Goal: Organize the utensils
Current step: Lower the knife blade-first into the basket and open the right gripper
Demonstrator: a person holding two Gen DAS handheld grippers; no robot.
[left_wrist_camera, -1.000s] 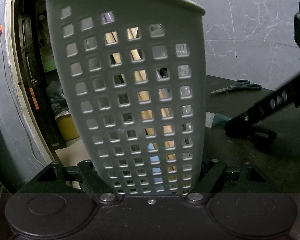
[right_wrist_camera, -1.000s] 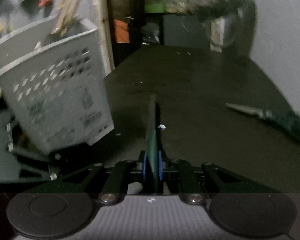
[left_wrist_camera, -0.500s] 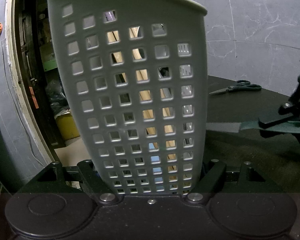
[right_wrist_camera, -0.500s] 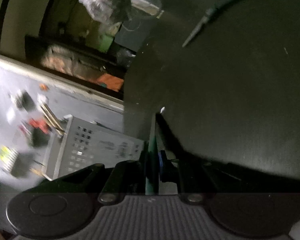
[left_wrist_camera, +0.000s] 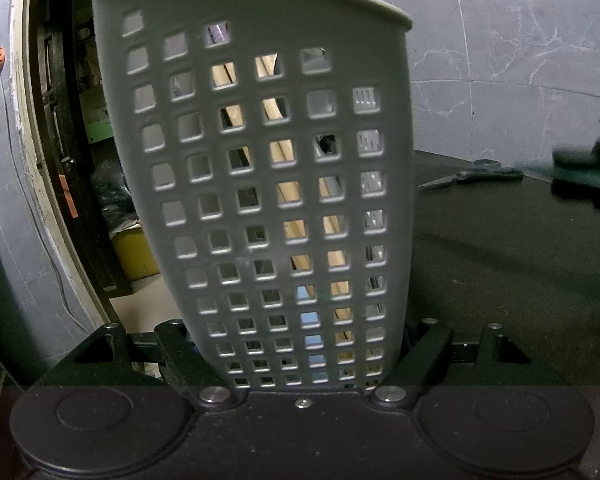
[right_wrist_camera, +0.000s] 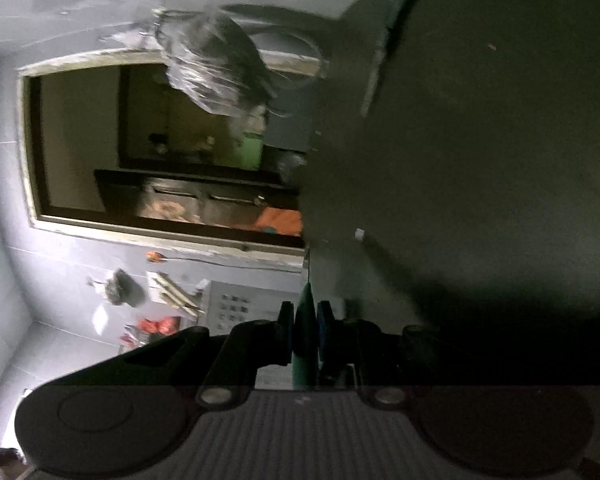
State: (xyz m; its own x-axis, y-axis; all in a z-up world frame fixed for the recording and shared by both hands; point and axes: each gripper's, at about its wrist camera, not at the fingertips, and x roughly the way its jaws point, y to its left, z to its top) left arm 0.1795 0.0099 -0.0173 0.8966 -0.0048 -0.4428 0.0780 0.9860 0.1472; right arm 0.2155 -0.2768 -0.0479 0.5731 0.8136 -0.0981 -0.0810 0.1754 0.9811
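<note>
A grey perforated utensil basket [left_wrist_camera: 260,184] fills the left wrist view, and my left gripper [left_wrist_camera: 300,340] is shut on its lower part, one finger [left_wrist_camera: 176,344] at each side. Wooden sticks [left_wrist_camera: 288,196] show through its holes. My right gripper [right_wrist_camera: 304,320] is shut on a thin green-handled knife [right_wrist_camera: 305,364], seen edge-on. The right wrist view is rolled, so the dark table [right_wrist_camera: 480,200] stands on the right. The basket [right_wrist_camera: 236,308] appears small at lower left there. In the left wrist view the right gripper [left_wrist_camera: 588,160] is a blur at the far right edge.
Green-handled scissors [left_wrist_camera: 472,176] lie on the dark table [left_wrist_camera: 500,260] near its far edge, also seen in the right wrist view as scissors [right_wrist_camera: 384,48]. A doorway [left_wrist_camera: 60,140] opens left of the basket. Grey tiled wall stands behind the table.
My right gripper has rolled about a quarter turn with the knife and drifted to the far right of the left wrist view. The left gripper and basket have not moved.
</note>
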